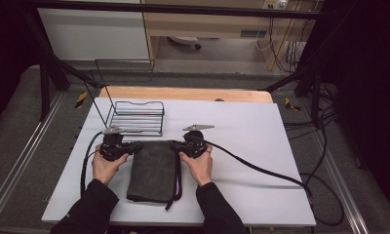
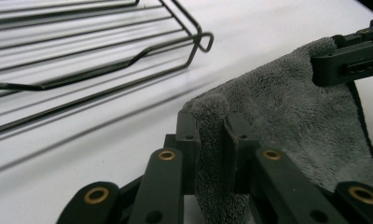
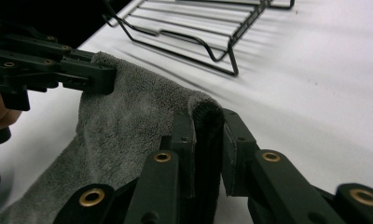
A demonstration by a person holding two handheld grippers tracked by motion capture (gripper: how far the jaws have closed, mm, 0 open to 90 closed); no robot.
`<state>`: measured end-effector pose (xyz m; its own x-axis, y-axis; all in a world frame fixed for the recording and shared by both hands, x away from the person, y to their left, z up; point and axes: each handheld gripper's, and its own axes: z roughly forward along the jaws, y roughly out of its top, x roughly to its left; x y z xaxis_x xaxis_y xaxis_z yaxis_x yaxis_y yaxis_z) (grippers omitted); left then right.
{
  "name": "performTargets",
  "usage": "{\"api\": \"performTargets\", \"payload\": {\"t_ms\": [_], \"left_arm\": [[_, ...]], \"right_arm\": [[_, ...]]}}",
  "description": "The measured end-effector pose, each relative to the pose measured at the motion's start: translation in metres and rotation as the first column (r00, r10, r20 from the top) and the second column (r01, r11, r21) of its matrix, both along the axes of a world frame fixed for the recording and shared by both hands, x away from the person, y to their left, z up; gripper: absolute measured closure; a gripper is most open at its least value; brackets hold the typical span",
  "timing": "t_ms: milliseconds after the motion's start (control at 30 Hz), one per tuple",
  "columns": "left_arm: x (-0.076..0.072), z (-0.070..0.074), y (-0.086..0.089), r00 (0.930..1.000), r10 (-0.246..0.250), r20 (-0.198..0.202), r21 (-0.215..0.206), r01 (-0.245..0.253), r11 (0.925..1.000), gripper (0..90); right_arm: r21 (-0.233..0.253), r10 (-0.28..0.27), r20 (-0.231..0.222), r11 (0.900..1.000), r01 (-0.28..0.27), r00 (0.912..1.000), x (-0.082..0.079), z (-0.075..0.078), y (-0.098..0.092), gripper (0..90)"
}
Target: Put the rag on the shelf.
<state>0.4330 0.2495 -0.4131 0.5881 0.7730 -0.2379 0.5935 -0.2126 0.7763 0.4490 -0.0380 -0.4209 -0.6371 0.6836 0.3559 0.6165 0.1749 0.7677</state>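
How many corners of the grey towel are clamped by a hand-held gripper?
2: the left hand-held gripper pinches the towel's far-left corner, the right hand-held gripper its far-right corner.

Black long sleeves, black two-jaw left gripper and right gripper, brass-ringed rivets, grey three-cornered plates, black cables trailing toward 4 o'clock.

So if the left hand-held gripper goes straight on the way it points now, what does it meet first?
Probably the right hand-held gripper, which clamps the far corner of the same grey towel. The left hand-held gripper points along the towel's edge towards it; the wire rack lies off to one side.
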Motion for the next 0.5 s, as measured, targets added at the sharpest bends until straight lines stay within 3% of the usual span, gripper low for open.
{"api": "performTargets", "payload": {"t_ms": [267,500], "left_arm": [[-0.013,0.015,0.002,0.9974,0.009,0.071,-0.035,-0.007,0.9994,78.7],[-0.024,0.030,0.005,0.9914,0.018,0.129,-0.069,-0.009,0.9976,78.7]], "right_arm": [[0.037,0.000,0.090,0.999,-0.003,0.9959,-0.011,0.013,-0.003,78.4],[0.087,-0.016,0.167,0.996,0.001,0.9858,-0.021,0.024,-0.004,78.4]]}}
